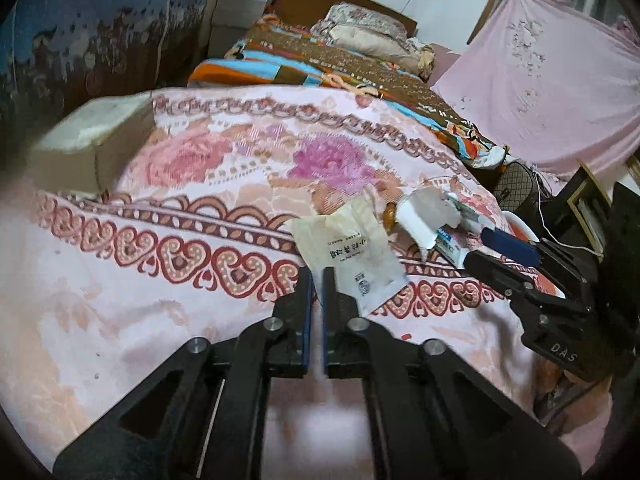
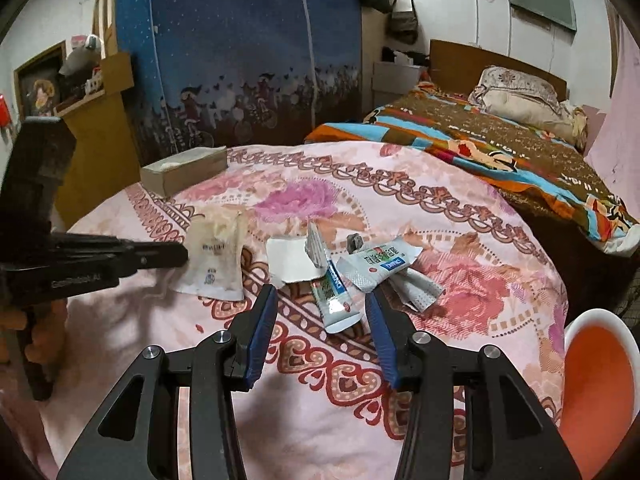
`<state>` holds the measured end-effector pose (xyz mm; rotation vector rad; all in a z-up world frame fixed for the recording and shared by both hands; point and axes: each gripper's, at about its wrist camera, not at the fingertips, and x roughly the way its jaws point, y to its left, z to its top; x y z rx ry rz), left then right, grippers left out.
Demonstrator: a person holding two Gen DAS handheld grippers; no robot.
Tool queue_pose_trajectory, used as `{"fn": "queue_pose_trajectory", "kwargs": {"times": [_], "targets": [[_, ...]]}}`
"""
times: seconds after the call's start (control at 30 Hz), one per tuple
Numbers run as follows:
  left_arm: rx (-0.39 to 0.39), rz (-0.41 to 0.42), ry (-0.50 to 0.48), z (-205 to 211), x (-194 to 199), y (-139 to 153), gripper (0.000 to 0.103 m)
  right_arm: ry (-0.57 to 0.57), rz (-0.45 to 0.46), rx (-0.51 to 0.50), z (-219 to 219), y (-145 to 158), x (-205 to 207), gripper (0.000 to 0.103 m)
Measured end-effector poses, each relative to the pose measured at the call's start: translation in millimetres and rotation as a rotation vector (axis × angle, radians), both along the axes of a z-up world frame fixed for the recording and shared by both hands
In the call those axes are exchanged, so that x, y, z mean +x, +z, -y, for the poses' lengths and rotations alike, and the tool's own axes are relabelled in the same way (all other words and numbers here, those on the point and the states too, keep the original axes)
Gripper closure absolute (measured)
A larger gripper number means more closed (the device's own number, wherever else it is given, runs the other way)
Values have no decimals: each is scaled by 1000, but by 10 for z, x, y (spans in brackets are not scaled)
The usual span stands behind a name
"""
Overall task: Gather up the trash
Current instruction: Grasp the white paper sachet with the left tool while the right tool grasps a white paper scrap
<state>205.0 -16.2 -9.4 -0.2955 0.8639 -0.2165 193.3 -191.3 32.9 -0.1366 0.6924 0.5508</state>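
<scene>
Leftward, the left tool (image 1: 317, 280) is clamped shut at the near edge of a greasy paper bag (image 1: 352, 256). Rightward, the right tool (image 2: 322, 300) stands half open around a toothpaste tube (image 2: 334, 300), among wrappers on the floral-clothed bench (image 2: 460, 320), an orange-lined bin (image 2: 598, 384) at its right edge.

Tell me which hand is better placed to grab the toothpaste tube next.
Right. The right gripper has open jaws straddling the toothpaste tube; the left gripper is shut at the paper wrapper.
</scene>
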Motion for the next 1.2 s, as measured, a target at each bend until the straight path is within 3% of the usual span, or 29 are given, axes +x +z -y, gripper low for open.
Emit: {"fn": "queue_pose_trajectory", "kwargs": {"times": [0.1, 0.27, 0.37, 0.43, 0.6, 0.8, 1.03, 1.2], "targets": [[-19, -13, 3, -21, 29, -28, 102, -1, 18, -6, -46, 30, 20, 59], [-26, -7, -33, 42, 59, -29, 83, 3, 63, 33, -89, 134, 58, 60], [-19, -4, -33, 64, 80, -42, 86, 13, 71, 53, -123, 161, 89, 60], [-9, -7, -21, 56, 91, -49, 103, 17, 50, 49, -149, 127, 142, 62], [-24, 16, -33, 58, 78, -25, 103, 29, 12, 55, -173, 72, 196, 64], [-15, 103, -14, 37, -35, 106, 103, 54, -46, 22, -283, -29, 284, 64], [59, 182, 19, 14, -129, 227, 103, 51, -72, -73, -434, -139, 331, 64], [93, 207, 8, 80, -143, 254, 103, 44, -77, -46, -369, -130, 333, 68]]}}
